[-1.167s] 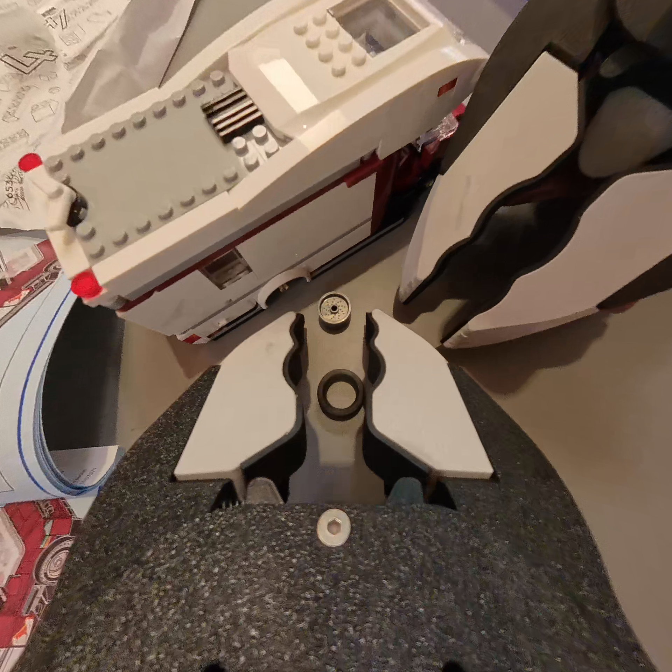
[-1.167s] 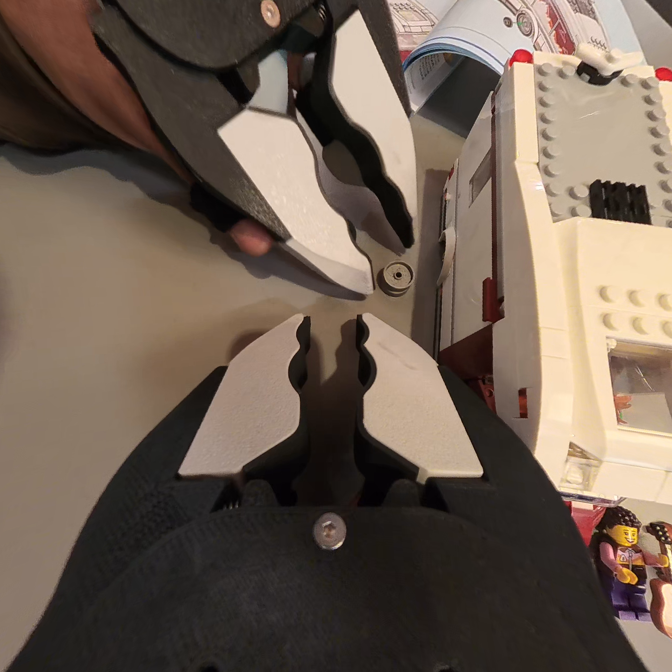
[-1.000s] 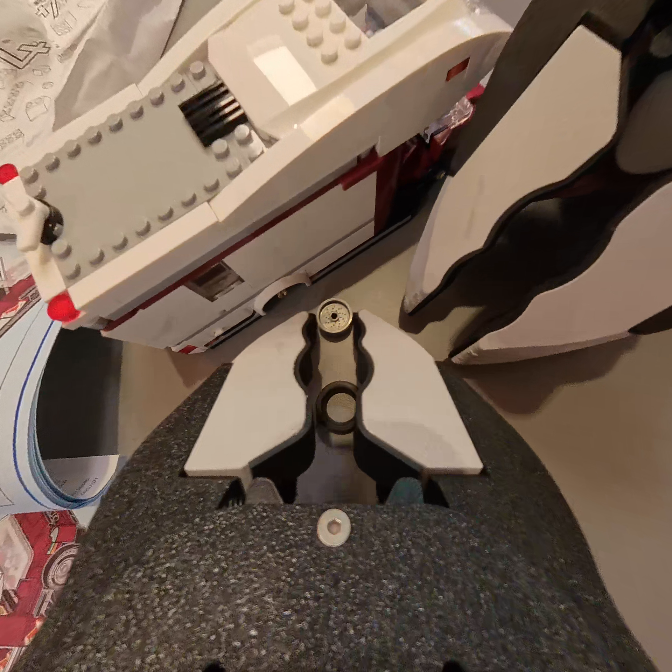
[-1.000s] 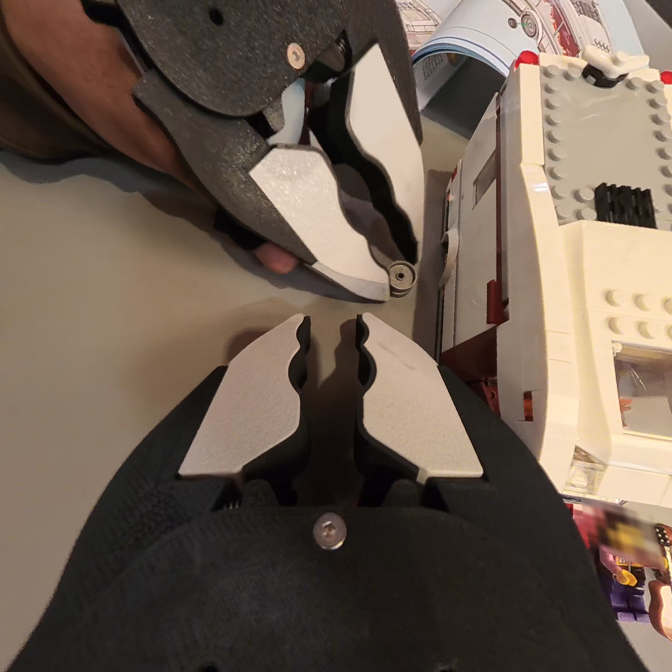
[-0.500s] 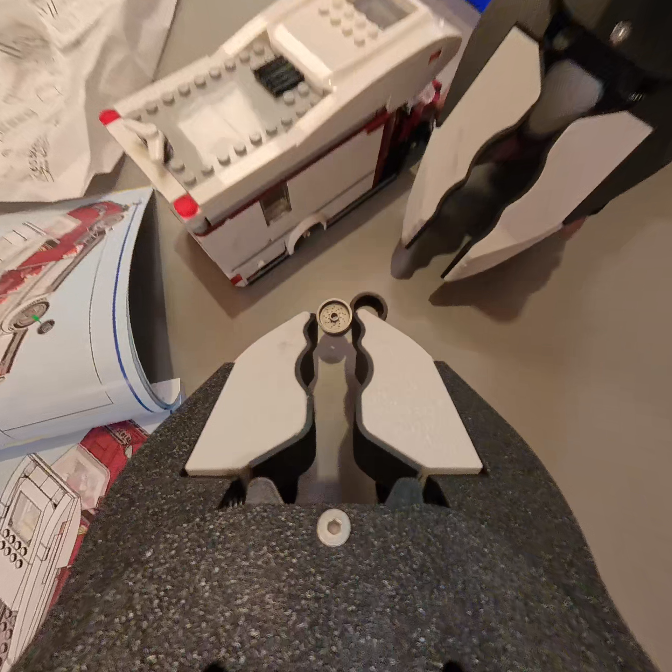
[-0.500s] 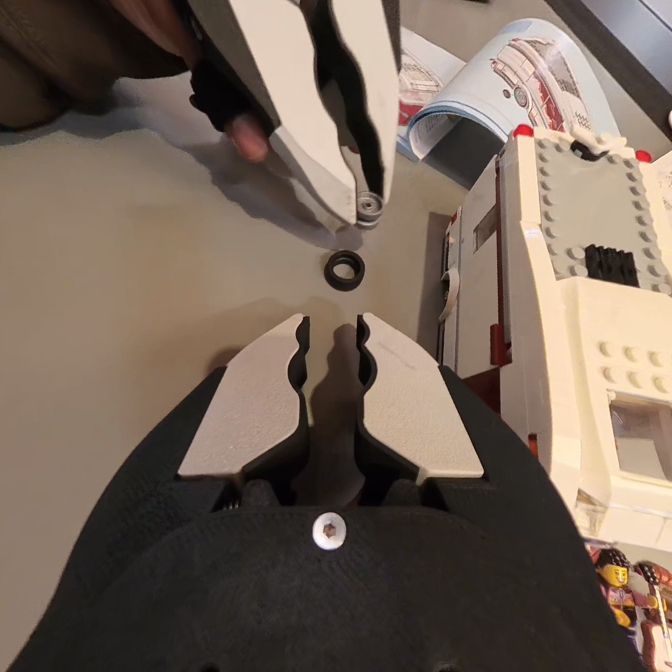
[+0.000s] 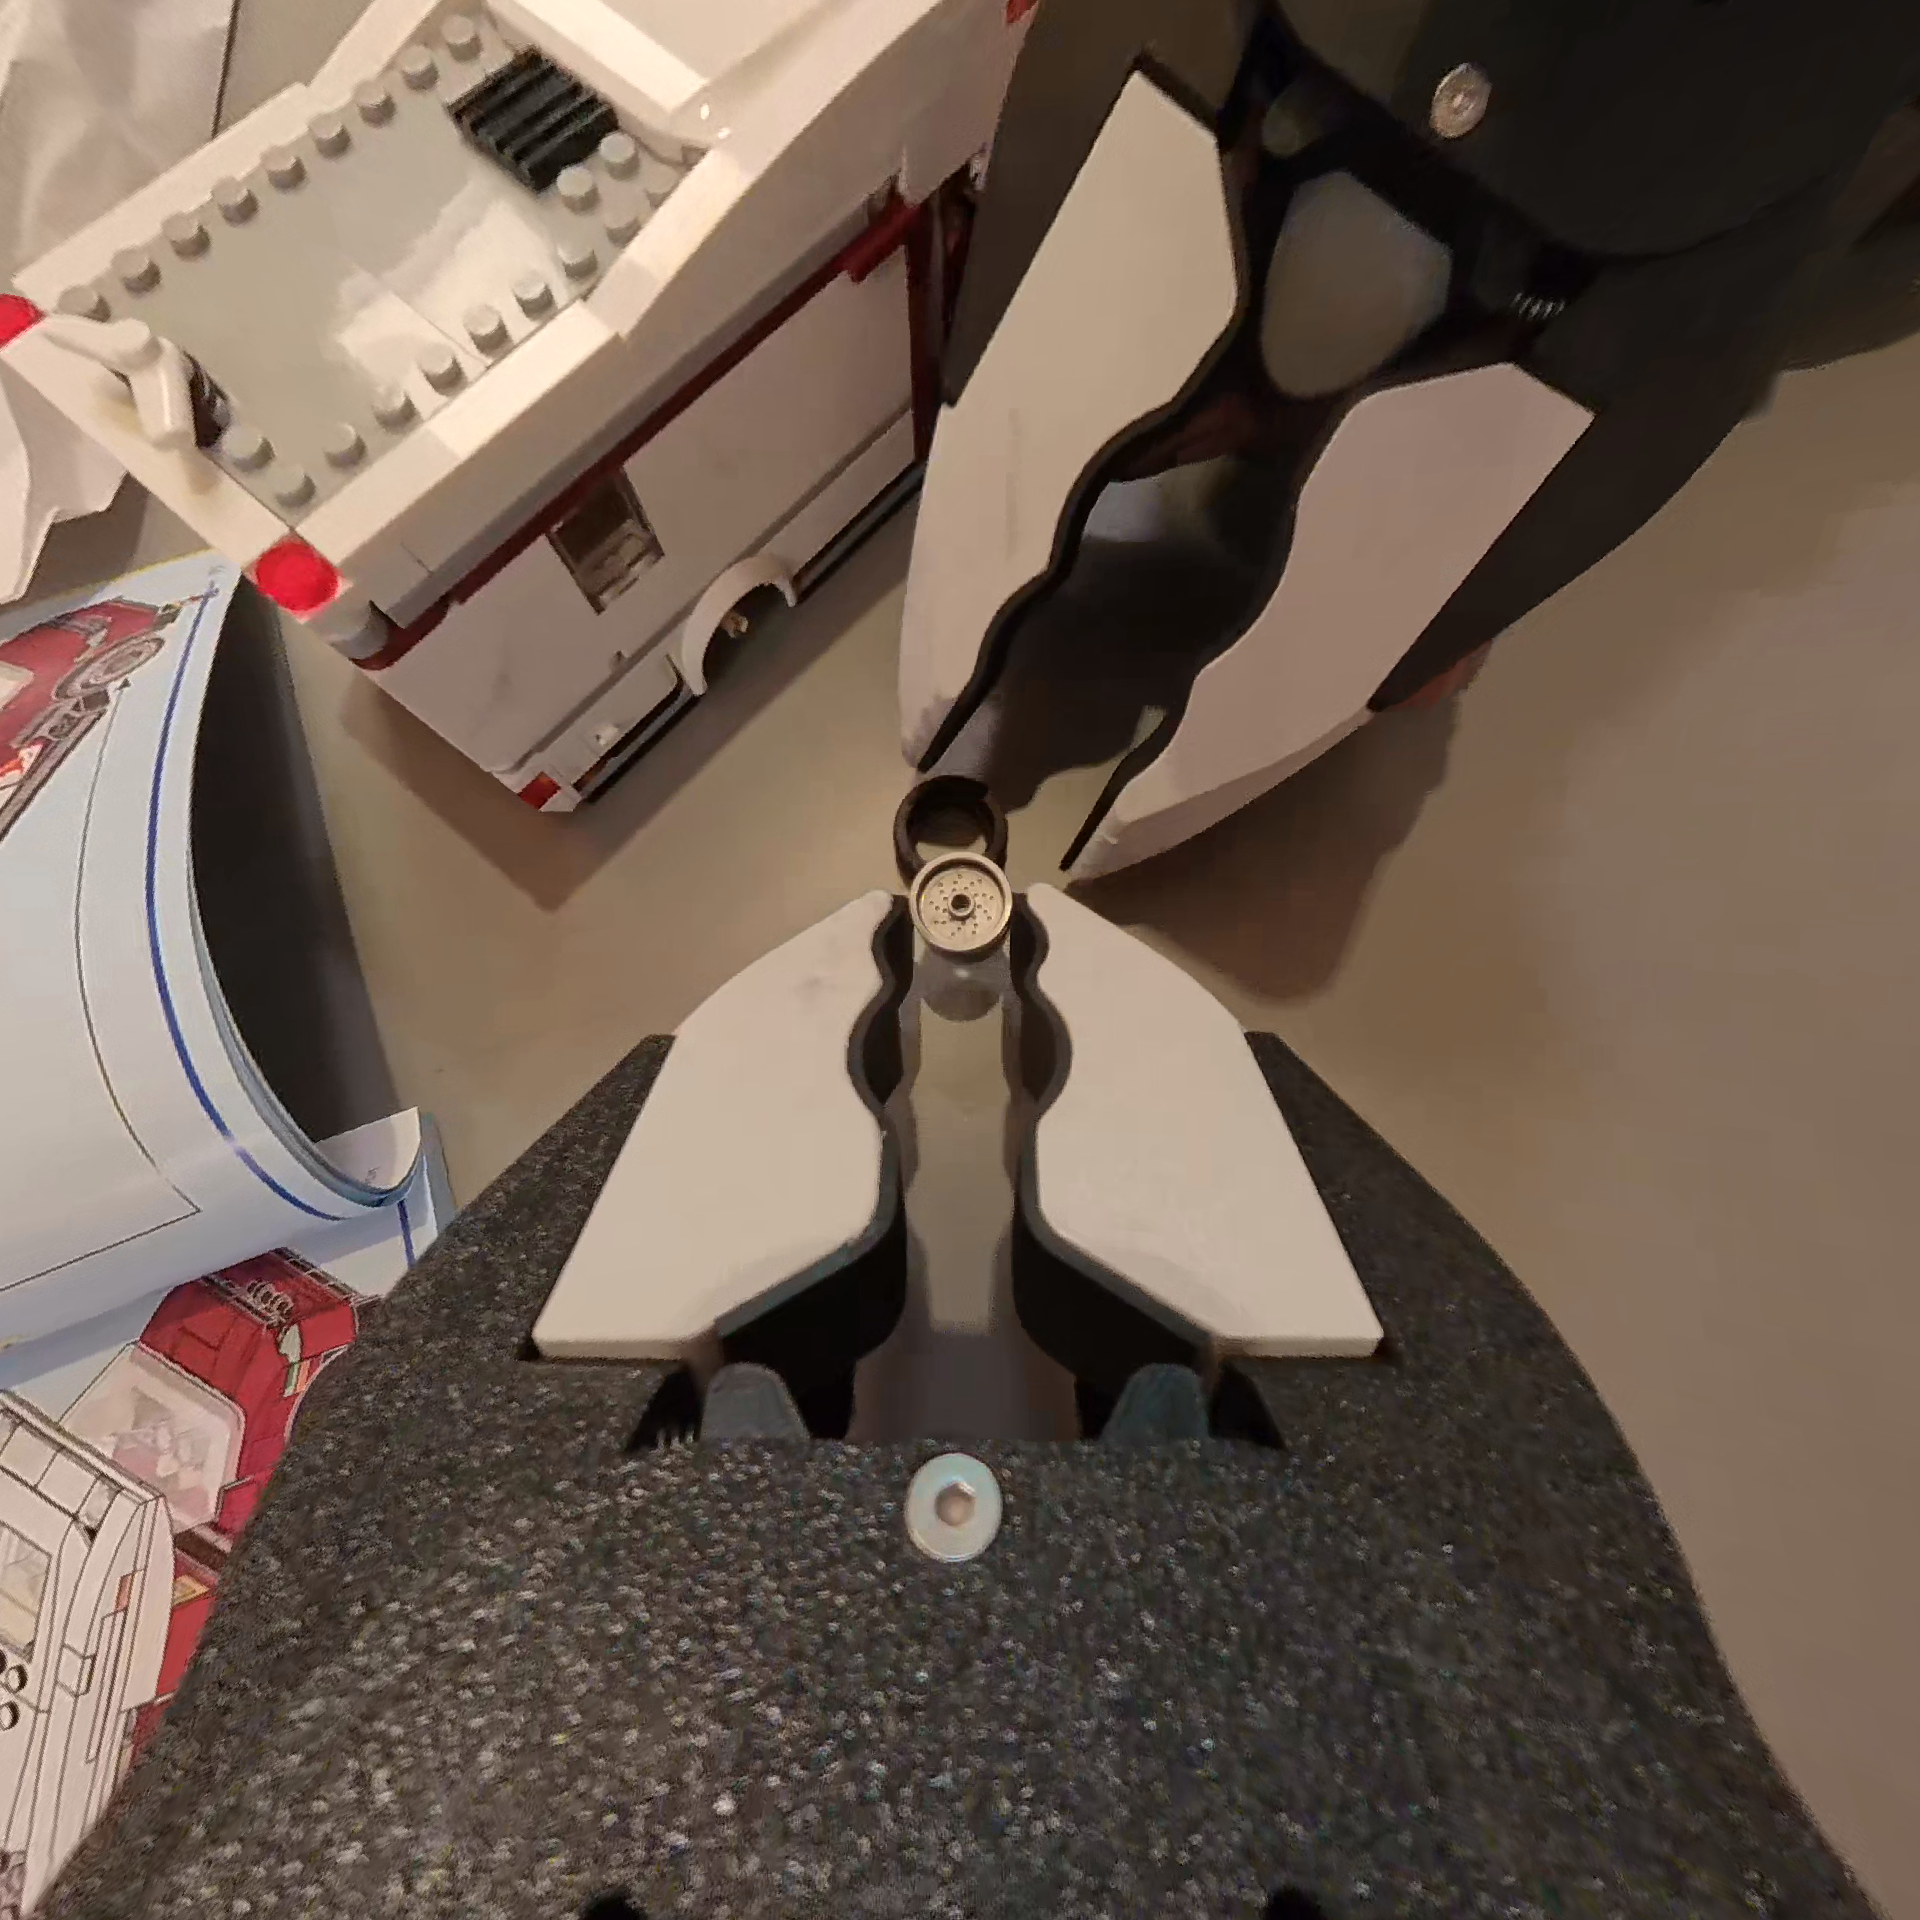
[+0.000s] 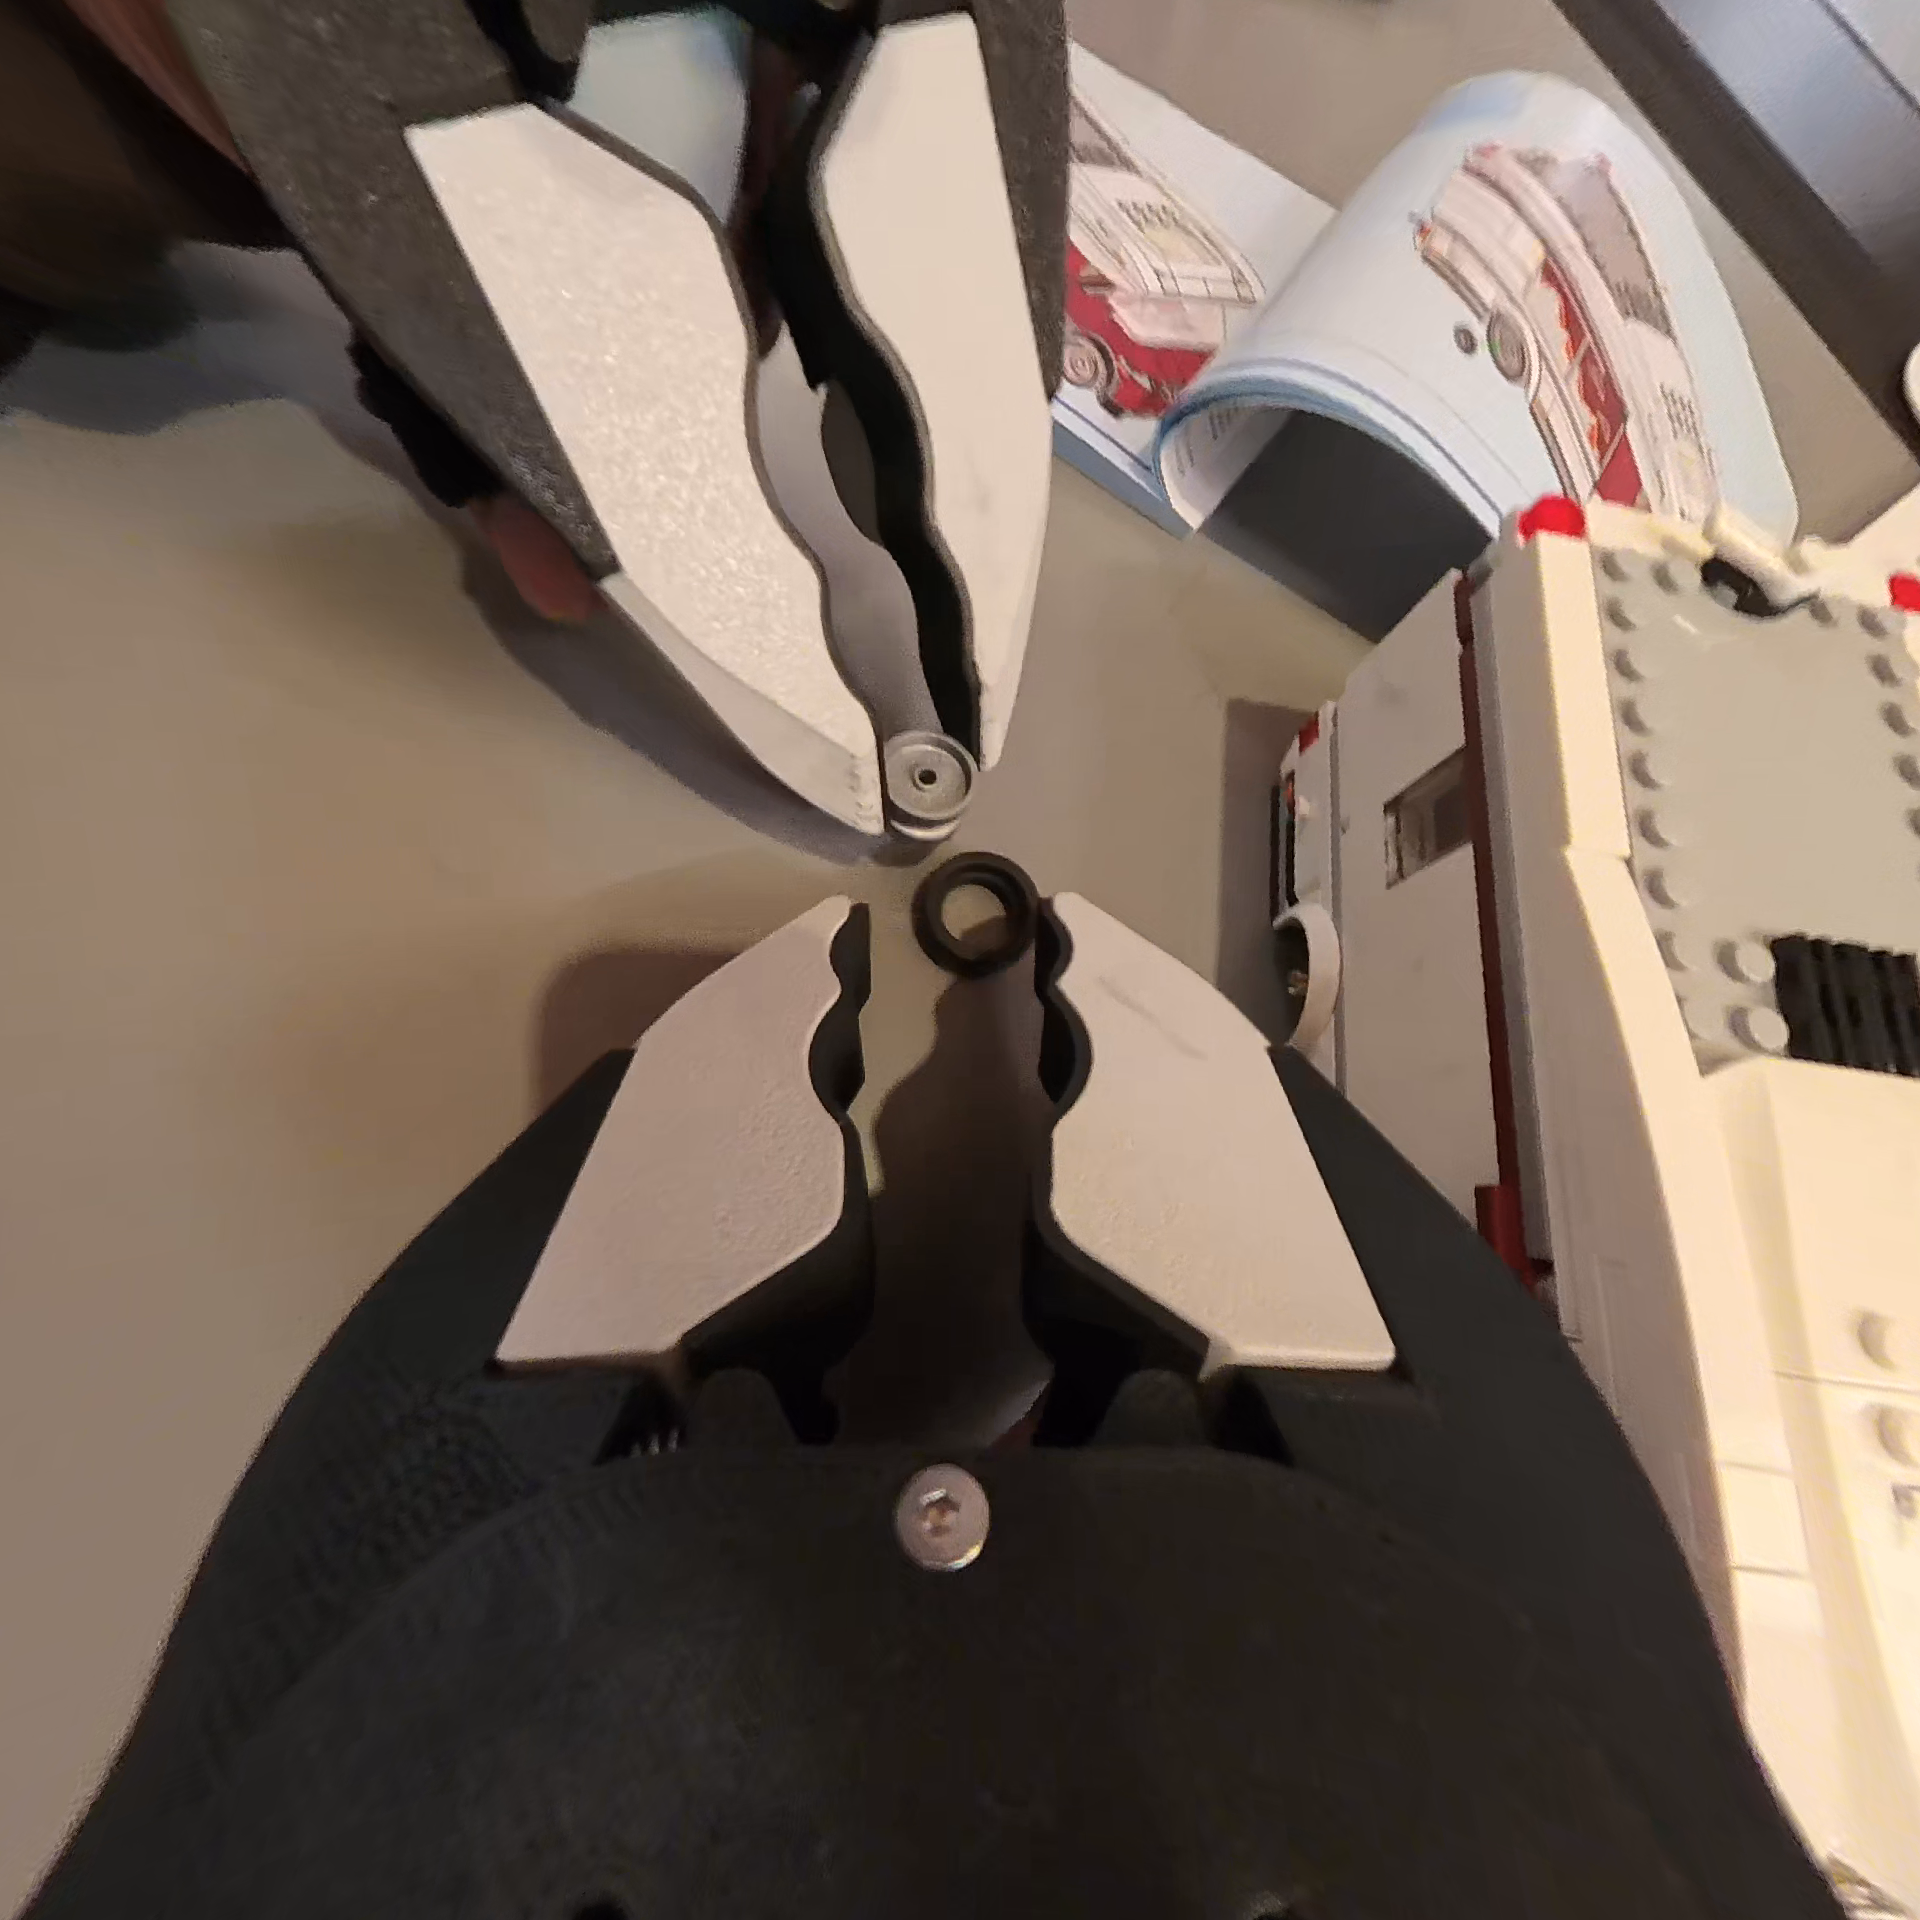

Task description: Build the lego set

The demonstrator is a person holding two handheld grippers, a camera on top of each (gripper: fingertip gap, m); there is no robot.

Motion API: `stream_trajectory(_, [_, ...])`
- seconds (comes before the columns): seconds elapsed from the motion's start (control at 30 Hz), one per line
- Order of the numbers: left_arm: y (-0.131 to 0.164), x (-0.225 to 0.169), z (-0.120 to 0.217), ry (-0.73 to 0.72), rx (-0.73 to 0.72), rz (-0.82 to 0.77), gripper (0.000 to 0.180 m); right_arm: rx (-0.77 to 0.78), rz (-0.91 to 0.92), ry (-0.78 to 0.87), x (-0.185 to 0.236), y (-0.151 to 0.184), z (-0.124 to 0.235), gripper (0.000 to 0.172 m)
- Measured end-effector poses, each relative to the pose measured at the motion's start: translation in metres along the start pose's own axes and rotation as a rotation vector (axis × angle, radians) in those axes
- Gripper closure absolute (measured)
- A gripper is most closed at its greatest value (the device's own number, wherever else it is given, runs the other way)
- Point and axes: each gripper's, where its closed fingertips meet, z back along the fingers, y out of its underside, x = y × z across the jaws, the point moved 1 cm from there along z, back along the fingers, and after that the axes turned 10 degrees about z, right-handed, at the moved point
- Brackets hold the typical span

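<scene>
My left gripper [image 7: 958, 900] is shut on a small grey wheel hub [image 7: 958, 908], pinched at the very fingertips and held just above the beige table [image 7: 1558, 1039]. The hub also shows in the right wrist view [image 8: 928, 776]. A black rubber tyre [image 7: 949, 821] lies flat on the table just beyond the hub. My right gripper [image 8: 951, 925] is open, and the tyre [image 8: 975, 928] lies between its fingertips, close to the right finger [image 8: 1101, 997] and clear of the left one. The right gripper faces the left one in the left wrist view [image 7: 1013, 795].
A white and dark-red brick-built van [image 7: 499, 343] stands on the table beside both grippers, on the right in the right wrist view [image 8: 1662, 935]. A curled instruction booklet [image 7: 94, 935] lies at the left. A person's fingertip [image 8: 540, 582] shows behind the left gripper.
My left gripper shut on the hub, lifted it and left the tyre on the table, then came lower again beside the tyre. My right gripper moved forward until the tyre lay between its tips.
</scene>
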Motion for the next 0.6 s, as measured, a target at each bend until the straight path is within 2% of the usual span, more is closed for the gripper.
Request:
stream_trajectory(0.03, [-0.002,-0.002,0.002,0.017,-0.013,0.002,0.162,-0.026,0.018,-0.005,0.002,-0.004,0.002,0.141])
stream_trajectory(0.1, [-0.005,-0.004,0.005,0.039,-0.04,0.012,0.162,-0.087,0.089,0.018,0.002,-0.012,0.007,0.14])
stream_trajectory(0.2, [-0.009,-0.008,0.01,0.087,-0.078,0.047,0.162,-0.159,0.294,0.114,0.001,-0.019,0.015,0.141])
stream_trajectory(0.33, [-0.013,-0.013,0.013,0.157,-0.109,0.089,0.162,-0.185,0.543,0.226,0.004,-0.022,0.018,0.141])
stream_trajectory(0.47, [-0.016,-0.021,0.013,0.217,-0.126,0.113,0.162,-0.225,0.688,0.28,0.011,-0.028,0.022,0.142])
stream_trajectory(0.6, [-0.019,-0.027,0.013,0.278,-0.148,0.138,0.162,-0.213,0.755,0.323,0.012,-0.029,0.021,0.148])
